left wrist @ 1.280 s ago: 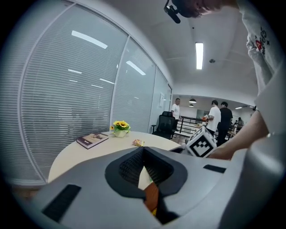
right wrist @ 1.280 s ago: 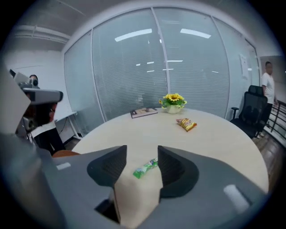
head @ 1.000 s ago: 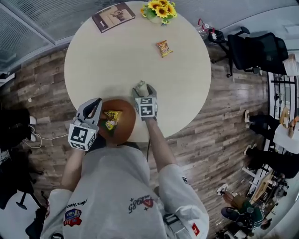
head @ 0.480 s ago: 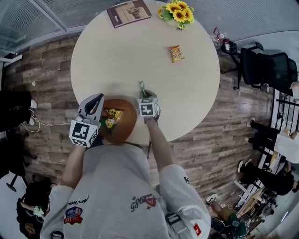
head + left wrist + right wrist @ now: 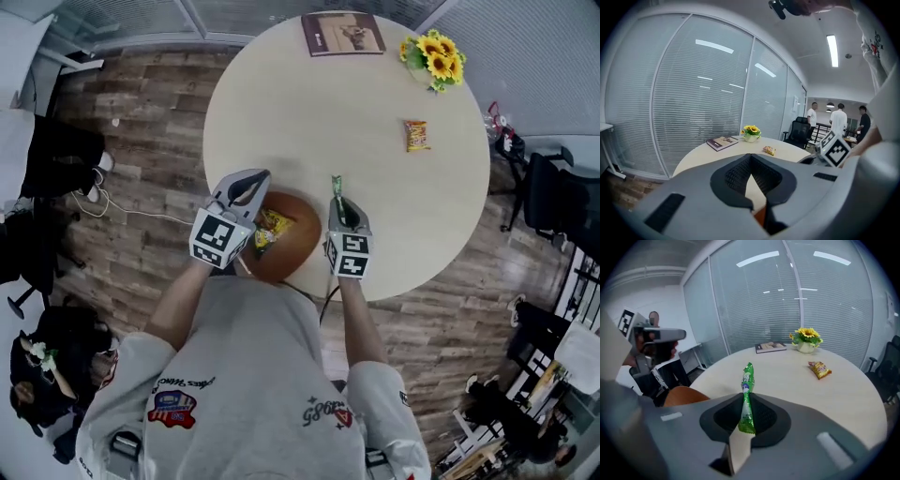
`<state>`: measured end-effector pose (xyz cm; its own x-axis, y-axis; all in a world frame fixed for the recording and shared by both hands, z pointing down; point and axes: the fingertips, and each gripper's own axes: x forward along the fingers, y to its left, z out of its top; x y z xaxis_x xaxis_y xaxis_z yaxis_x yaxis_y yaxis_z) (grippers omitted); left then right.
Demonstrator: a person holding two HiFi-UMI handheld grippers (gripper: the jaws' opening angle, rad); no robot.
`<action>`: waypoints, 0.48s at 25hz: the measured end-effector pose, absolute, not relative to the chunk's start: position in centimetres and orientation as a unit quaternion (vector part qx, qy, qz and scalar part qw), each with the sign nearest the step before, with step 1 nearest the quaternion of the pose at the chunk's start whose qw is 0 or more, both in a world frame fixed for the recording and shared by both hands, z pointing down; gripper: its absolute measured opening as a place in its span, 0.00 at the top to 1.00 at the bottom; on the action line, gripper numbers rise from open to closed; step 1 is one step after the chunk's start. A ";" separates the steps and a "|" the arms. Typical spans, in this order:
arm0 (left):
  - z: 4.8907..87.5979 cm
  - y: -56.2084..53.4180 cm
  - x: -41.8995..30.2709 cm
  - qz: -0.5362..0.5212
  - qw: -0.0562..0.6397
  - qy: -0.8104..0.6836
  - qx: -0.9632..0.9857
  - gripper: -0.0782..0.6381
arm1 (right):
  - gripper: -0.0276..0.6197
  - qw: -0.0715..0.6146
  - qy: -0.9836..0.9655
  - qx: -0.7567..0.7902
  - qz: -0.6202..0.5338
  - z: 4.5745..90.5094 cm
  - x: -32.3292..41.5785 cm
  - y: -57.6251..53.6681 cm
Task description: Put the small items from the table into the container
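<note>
My right gripper (image 5: 339, 206) (image 5: 746, 398) is shut on a long green packet (image 5: 336, 186) (image 5: 748, 373), which sticks up out of the jaws above the round beige table (image 5: 375, 103). Just left of it, at the table's near edge, sits a brown bowl (image 5: 298, 246) (image 5: 683, 394) holding yellow snack packets (image 5: 272, 227). On the bowl's left side, my left gripper (image 5: 254, 178) (image 5: 750, 157) has its jaws together with nothing between them. An orange snack packet (image 5: 416, 135) (image 5: 819, 369) (image 5: 769, 150) lies far out on the table to the right.
A book (image 5: 342, 33) (image 5: 770, 347) and a pot of sunflowers (image 5: 433, 56) (image 5: 806, 339) stand at the table's far edge. Office chairs (image 5: 562, 202) are to the right of the table. Several people (image 5: 838, 122) stand in the background.
My right gripper has shut on the green packet and lifted it off the table. My left gripper has stayed beside the bowl. The head camera has shifted, so the table sits further right.
</note>
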<state>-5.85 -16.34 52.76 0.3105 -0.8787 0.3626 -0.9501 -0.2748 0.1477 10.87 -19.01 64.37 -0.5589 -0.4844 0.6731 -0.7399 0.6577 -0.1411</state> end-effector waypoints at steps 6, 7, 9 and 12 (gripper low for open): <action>52.6 -16.1 -7.2 0.103 0.169 -0.586 0.786 0.89 | 0.90 0.290 -0.901 0.264 0.184 62.0 5.5 -10.9; 52.6 -16.0 -7.2 0.104 0.169 -0.585 0.786 0.89 | 0.90 0.301 -0.903 0.249 0.180 62.7 4.9 -9.5; 52.6 -15.8 -7.1 0.103 0.167 -0.583 0.788 0.89 | 0.90 0.327 -0.900 0.229 0.174 64.5 4.2 -7.2; 52.1 -15.5 -6.9 0.092 0.165 -0.576 0.795 0.89 | 0.90 0.348 -0.895 0.215 0.178 66.3 4.0 -5.4</action>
<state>-6.90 -15.52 52.10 0.3195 -0.8858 0.3365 -0.9466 -0.2821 0.1563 3.97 -5.44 66.31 -0.6653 -0.2602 0.6998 -0.5081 0.8445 -0.1690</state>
